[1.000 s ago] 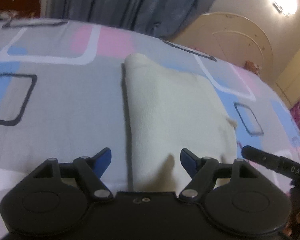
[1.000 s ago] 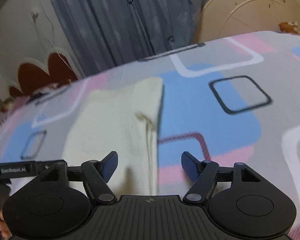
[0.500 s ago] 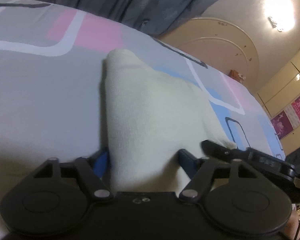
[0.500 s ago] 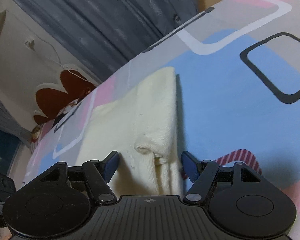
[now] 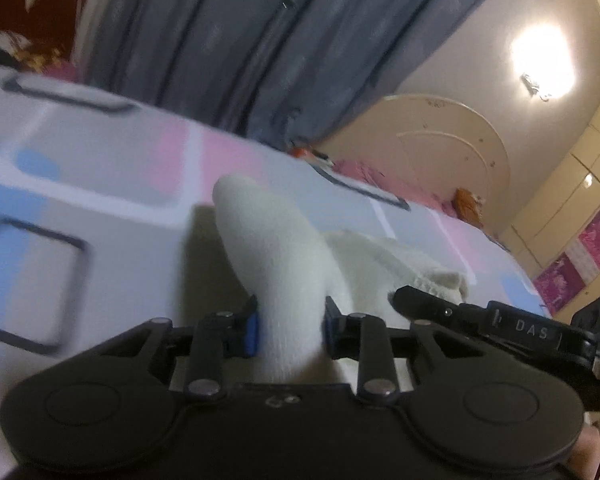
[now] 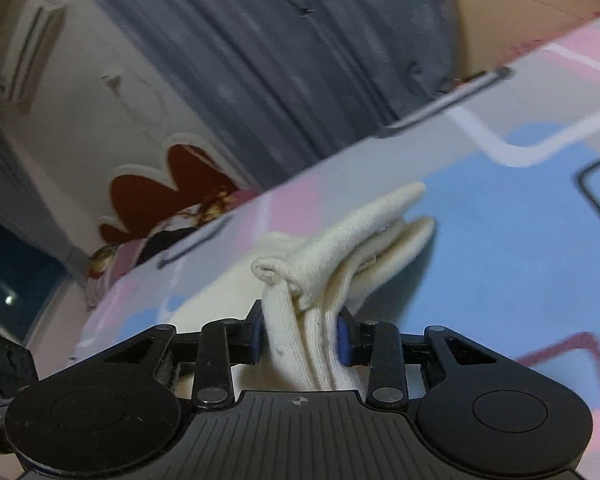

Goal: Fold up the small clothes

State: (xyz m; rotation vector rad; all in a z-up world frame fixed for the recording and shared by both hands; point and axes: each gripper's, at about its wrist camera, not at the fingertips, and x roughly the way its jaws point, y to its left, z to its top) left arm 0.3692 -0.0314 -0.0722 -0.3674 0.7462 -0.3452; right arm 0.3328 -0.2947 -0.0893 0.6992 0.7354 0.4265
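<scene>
A small cream knit garment [image 5: 284, 264] lies on the patterned bedsheet [image 5: 100, 184]. My left gripper [image 5: 288, 326] is shut on its near left edge and holds that edge raised off the sheet. My right gripper [image 6: 300, 338] is shut on the garment [image 6: 340, 248] at its near right edge, with bunched layers and a rolled hem between the jaws. The right gripper's body also shows in the left wrist view [image 5: 500, 320], close on the right. The garment's far end rests on the bed.
The sheet [image 6: 500, 240] has grey, pink and blue blocks with outlined squares. Grey curtains [image 5: 260, 40] hang beyond the bed. A cream round headboard [image 5: 440, 160] stands far right, a dark red headboard [image 6: 172, 184] far left. Pink cloth and clutter lie at the far edge.
Both grippers moved down onto the garment's near edge, closed on it, and have lifted it. The cloth now bunches up between the jaws.
</scene>
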